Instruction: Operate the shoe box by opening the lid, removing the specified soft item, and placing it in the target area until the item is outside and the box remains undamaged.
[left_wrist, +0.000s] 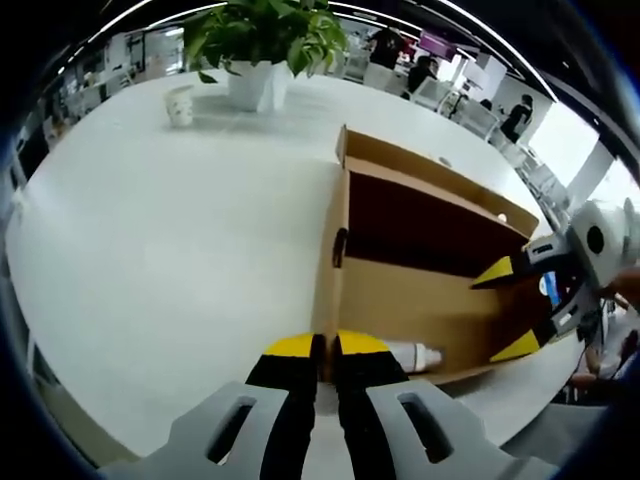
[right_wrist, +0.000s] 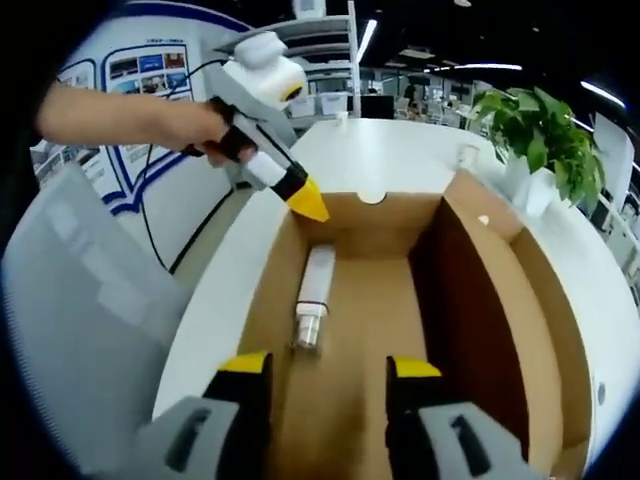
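Left claw pinches the box wall; right claw gapes, level, above the tube. No readable writing.

One shoe box, one tube, one potted plant, one cup.

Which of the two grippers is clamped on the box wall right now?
The left gripper: its yellow-tipped jaws are pinched together on the end wall of the shoe box. The right gripper hangs open over the box floor, holding nothing.
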